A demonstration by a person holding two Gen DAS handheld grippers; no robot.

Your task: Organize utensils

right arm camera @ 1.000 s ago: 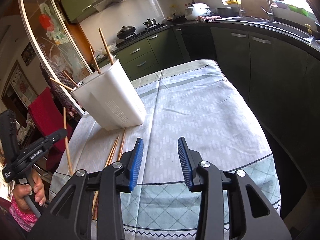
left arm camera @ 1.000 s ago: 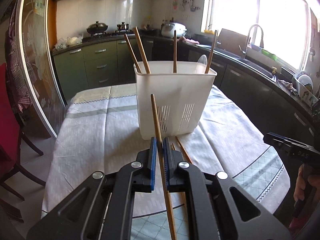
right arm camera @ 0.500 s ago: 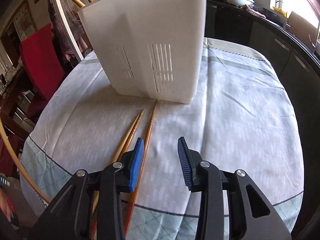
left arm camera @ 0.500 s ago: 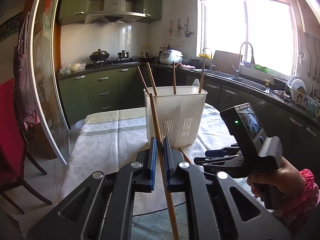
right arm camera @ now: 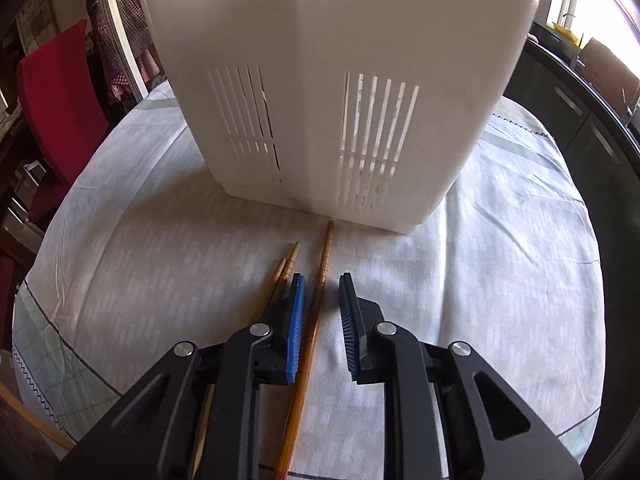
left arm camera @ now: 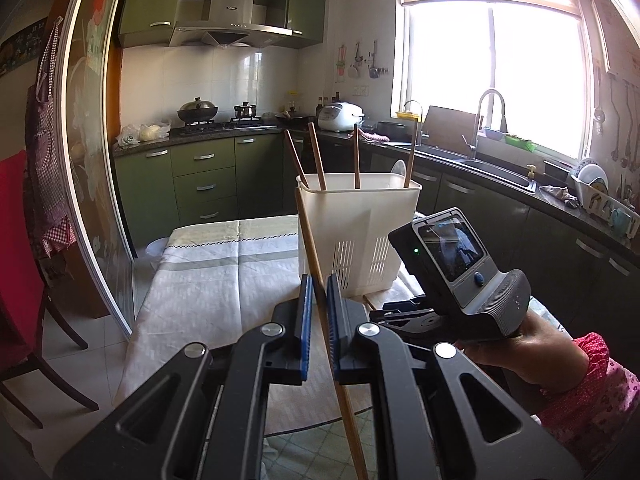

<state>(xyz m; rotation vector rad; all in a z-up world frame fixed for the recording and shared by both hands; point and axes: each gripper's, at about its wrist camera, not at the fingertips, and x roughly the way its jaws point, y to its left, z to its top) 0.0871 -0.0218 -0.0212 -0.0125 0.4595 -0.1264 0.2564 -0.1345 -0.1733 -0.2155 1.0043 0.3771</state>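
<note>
Now our left gripper (left arm camera: 319,320) clamps one chopstick (left arm camera: 310,248), while the right gripper (right arm camera: 320,328) straddles another chopstick (right arm camera: 316,316) on the bench (right arm camera: 500,280), jaws apart; we should close squarely before lifting toward the white holder (right arm camera: 320,80).

Honestly not much to read here. The range hood (left arm camera: 232,12) has a tiny dark brand mark on its steel front, but it's way too small to make out. The wall poster (left arm camera: 18,50) at the far left edge has some lettering, blurred beyond reading. The little screen (left arm camera: 450,242) on the hand-held gripper (left arm camera: 456,280) just shows a live picture, no words I can see. Nothing printed on the white utensil basket (right arm camera: 340,80) in either view.
</note>
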